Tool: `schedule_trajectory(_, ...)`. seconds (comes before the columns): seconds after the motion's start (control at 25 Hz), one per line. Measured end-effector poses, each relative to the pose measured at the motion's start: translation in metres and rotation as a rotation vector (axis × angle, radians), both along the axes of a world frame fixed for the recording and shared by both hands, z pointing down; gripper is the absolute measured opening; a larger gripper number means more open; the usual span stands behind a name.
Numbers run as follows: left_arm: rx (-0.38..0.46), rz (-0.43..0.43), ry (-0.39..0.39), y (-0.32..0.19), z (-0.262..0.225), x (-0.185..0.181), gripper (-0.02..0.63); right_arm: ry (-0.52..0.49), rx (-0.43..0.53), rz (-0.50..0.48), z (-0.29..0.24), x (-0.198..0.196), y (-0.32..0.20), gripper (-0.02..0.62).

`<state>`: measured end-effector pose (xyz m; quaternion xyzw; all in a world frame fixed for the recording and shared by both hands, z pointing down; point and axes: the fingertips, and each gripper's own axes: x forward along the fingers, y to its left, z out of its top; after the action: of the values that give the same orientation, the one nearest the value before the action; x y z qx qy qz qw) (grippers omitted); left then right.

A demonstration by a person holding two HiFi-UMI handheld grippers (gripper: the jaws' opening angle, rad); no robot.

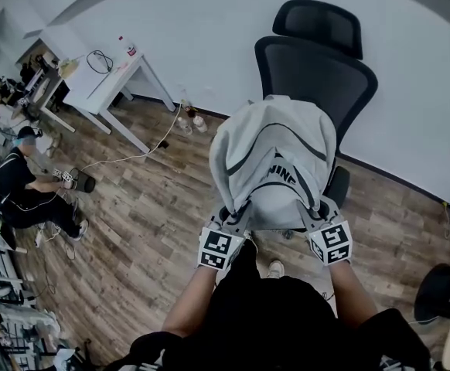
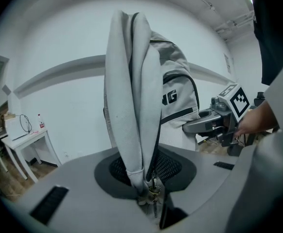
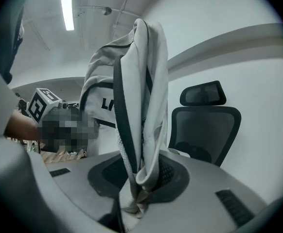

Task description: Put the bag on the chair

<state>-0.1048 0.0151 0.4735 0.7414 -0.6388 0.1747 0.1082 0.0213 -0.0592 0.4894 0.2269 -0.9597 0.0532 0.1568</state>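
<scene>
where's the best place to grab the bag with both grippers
By its two folded side edges, one per gripper, coming from the person's side. The bag is soft and wide; the left gripper and right gripper each pinch a bunched fold, so it hangs roughly level.

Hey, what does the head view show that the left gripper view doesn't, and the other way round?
Only the head view: the black office chair and a seated person at the far left. Only the left gripper view: close up, the strap clamped in the left tool. Both: the grey bag, the right tool gripping it, and the white table.
</scene>
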Motion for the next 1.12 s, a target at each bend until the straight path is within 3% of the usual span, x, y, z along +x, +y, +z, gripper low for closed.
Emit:
schedule_trajectory(0.4, -0.032, 0.094, 0.014, -0.077, -0.003, -0.023, 0.104, 0.026, -0.013, 0.045, -0.006, -0.017, -0.066, 0.101)
schedule_trajectory(0.84, -0.041, 0.195, 0.024, -0.108, 0.025, -0.039, 0.104, 0.059, -0.033, 0.162, 0.020, -0.026, -0.078, 0.101)
schedule_trajectory(1.12, -0.052, 0.248, 0.068, -0.126, 0.045, -0.044, 0.103, 0.082, -0.073, 0.265, 0.037, -0.027, -0.086, 0.101)
